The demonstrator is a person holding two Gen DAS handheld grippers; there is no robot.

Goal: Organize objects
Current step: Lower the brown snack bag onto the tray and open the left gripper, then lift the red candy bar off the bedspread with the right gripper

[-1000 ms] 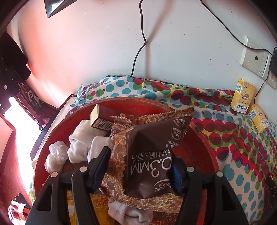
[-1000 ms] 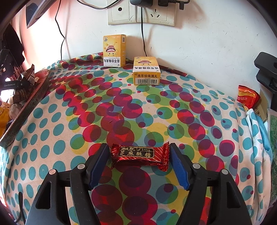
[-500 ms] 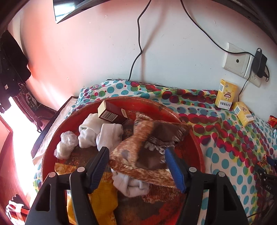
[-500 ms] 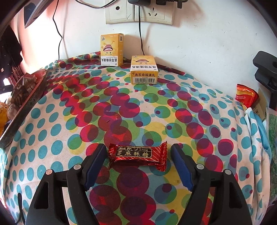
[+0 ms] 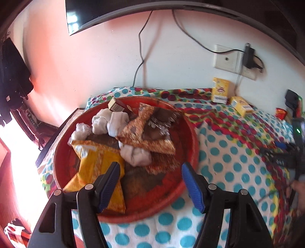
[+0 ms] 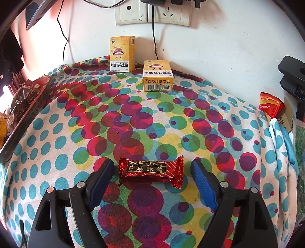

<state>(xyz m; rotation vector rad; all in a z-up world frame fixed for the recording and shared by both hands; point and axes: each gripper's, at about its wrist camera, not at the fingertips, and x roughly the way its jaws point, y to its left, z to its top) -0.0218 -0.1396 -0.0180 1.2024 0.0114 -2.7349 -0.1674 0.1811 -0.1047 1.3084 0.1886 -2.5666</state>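
Right gripper (image 6: 151,174): jaws spread, just been opening; red candy (image 6: 151,170) lies flat on the dotted cloth (image 6: 76,133) between the pads, touching neither.

Left gripper (image 5: 150,179): jaws spread wide, nothing between them, over the near rim of the red tray (image 5: 190,133).

In the tray: brown snack bag (image 5: 152,131), yellow packet (image 5: 99,164), white socks (image 5: 116,122), small brown box (image 5: 117,105), piled together.

Beyond, at the wall: upright yellow box (image 6: 122,54), second yellow box (image 6: 157,76) lying just beside it. Wall sockets (image 6: 152,11) above.
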